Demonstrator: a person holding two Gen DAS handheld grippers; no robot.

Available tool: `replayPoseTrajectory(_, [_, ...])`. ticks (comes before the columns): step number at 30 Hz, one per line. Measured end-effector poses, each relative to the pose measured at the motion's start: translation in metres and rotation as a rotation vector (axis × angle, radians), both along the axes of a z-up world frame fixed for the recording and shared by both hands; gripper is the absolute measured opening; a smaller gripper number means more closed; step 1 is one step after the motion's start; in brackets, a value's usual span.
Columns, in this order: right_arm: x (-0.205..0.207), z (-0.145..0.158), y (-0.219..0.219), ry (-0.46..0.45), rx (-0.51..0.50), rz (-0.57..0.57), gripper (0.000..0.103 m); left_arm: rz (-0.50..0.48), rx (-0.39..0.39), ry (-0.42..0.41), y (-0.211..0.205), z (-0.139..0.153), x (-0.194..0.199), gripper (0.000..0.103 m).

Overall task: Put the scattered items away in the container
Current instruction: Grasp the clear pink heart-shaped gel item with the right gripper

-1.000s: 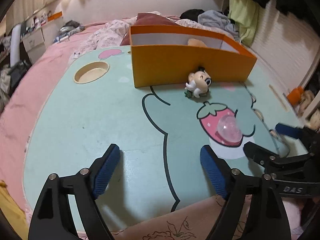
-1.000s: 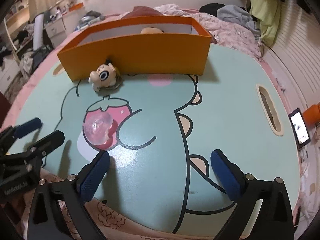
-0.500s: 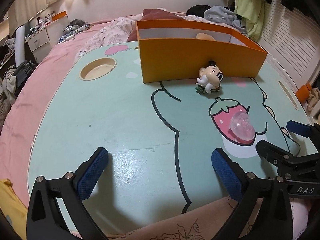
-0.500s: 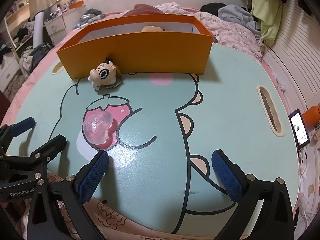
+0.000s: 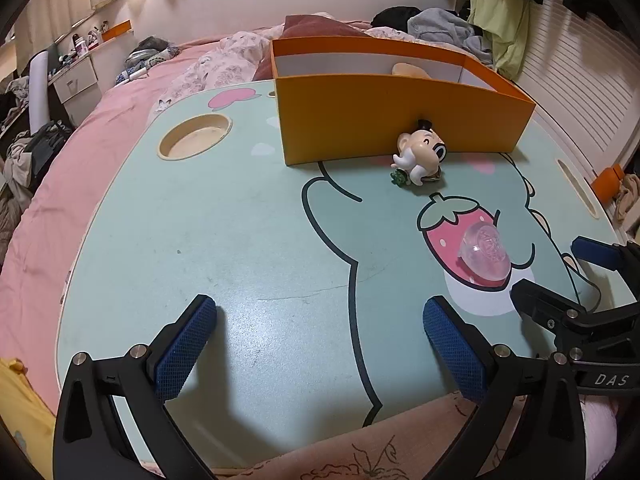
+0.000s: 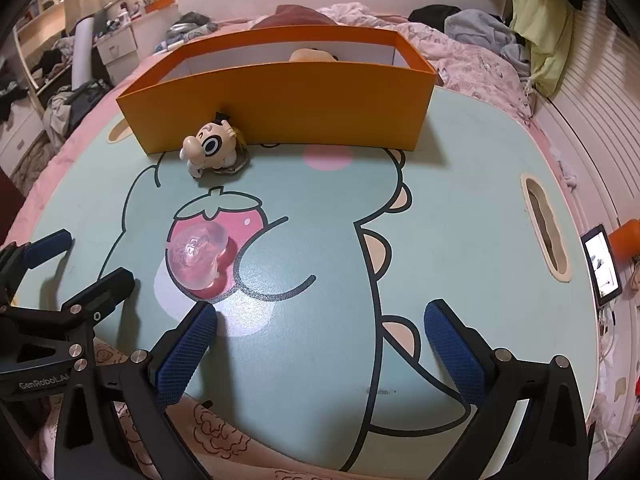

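Both grippers, left (image 5: pixel 320 320) and right (image 6: pixel 320 320), fingers spread, empty, over desk (image 5: pixel 240 220). Figurine (image 5: pixel 420 154) on side against orange box (image 5: pixel 400 120), head facing right gripper. Clear ball (image 6: pixel 198 256) on strawberry print.

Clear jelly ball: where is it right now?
The clear jelly ball sits on the table's strawberry print, left in the right wrist view, between the cartoon figurine and the right tongs.

Both wrist views face the orange box (image 5: pixel 400 116) (image 6: pixel 280 100) from the table's near edge.
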State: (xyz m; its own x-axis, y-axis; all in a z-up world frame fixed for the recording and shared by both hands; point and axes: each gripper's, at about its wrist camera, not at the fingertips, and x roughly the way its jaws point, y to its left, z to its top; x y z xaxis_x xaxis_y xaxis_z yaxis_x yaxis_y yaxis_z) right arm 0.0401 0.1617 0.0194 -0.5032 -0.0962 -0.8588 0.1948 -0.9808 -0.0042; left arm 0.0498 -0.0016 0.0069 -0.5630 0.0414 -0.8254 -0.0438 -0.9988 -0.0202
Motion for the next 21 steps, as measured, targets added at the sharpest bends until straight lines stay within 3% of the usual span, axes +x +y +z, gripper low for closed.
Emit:
replayPoseTrajectory(4, [0.008,0.013,0.0,0.07,-0.048,0.013,0.1,0.003,0.001,0.003,-0.001,0.0,0.001,0.103])
replayPoseTrajectory(8, [0.014,0.036,-0.007,0.172,-0.1,0.065,0.1,0.066,0.015,0.028,-0.012,0.003,0.006,0.102])
replayPoseTrajectory(11, [0.002,0.037,-0.019,0.128,-0.12,0.1,0.097,0.15,0.054,0.103,-0.034,0.016,0.017,0.1])
replayPoseTrajectory(13, [-0.006,0.032,-0.028,0.084,-0.126,0.111,0.086,0.207,0.078,0.137,-0.05,0.023,0.025,0.1])
replayPoseTrajectory(18, [-0.016,0.016,-0.05,0.01,-0.067,0.153,0.08,0.268,0.166,0.137,-0.078,0.023,0.03,0.1])
replayPoseTrajectory(20, [-0.015,0.011,-0.057,0.004,-0.027,0.169,0.073,0.262,0.168,0.134,-0.078,0.021,0.029,0.1])
replayPoseTrajectory(21, [-0.014,0.008,-0.059,0.0,-0.009,0.174,0.061,0.257,0.162,0.134,-0.076,0.021,0.029,0.1])
